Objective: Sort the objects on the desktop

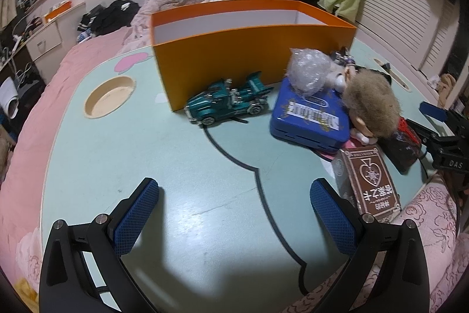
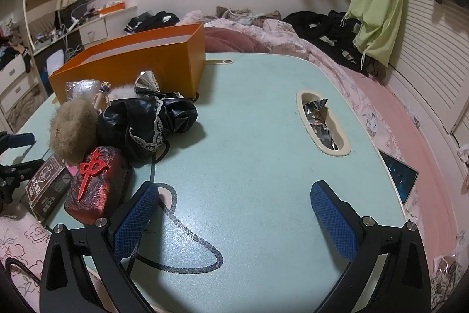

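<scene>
Sorting appears barely begun: the orange box [image 1: 234,49] stands at the far side of the pale green table [image 1: 146,151], and only white inner walls are seen. Its floor is hidden, so nothing can be confirmed inside. Everything else lies outside it. A teal car [image 1: 227,103] is parked against the box's near wall. To the right a pile is gathered: blue tin [image 1: 310,119], bubble wrap [image 1: 307,72], furry doll [image 2: 73,132], black cloth [image 2: 146,119], red case [image 2: 95,181], brown card box [image 1: 368,184]. The left gripper [image 1: 234,213] and right gripper [image 2: 234,213] are held wide open and empty over bare table. Small figures behind the doll are too blurred to identify.
</scene>
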`<state>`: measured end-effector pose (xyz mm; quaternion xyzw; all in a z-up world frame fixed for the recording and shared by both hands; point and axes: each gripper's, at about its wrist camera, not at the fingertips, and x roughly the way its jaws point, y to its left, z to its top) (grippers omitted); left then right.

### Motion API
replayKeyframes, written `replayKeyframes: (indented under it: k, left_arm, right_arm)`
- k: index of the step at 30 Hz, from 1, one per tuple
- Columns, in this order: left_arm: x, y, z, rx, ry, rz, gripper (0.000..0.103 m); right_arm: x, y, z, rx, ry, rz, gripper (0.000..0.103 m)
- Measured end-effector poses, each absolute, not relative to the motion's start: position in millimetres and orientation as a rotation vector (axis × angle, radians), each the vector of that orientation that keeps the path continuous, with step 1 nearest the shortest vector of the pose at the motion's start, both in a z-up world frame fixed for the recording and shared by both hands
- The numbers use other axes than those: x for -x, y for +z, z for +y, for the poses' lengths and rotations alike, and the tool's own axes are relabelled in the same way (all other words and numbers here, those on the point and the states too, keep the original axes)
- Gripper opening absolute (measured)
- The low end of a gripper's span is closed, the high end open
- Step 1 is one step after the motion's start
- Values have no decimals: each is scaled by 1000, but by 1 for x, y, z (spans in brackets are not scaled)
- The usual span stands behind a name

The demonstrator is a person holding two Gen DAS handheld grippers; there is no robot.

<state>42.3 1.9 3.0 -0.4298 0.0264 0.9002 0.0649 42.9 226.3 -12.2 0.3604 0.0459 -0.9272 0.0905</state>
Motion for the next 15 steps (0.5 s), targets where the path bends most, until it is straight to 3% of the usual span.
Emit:
replayKeyframes:
  k: [5, 9, 15]
  left_arm:
    - [-48, 14, 3, 1258, 2666, 10, 103]
    - [-45, 30, 16, 1212, 2461, -267, 103]
    - [-30, 15, 59, 1342, 2445, -23, 98]
  right_arm:
    - [-44, -12, 226, -1071, -2756, 136, 103]
    - [-43, -13, 227, -1071, -2756, 136, 103]
    - [-43, -13, 227, -1071, -2756, 136, 103]
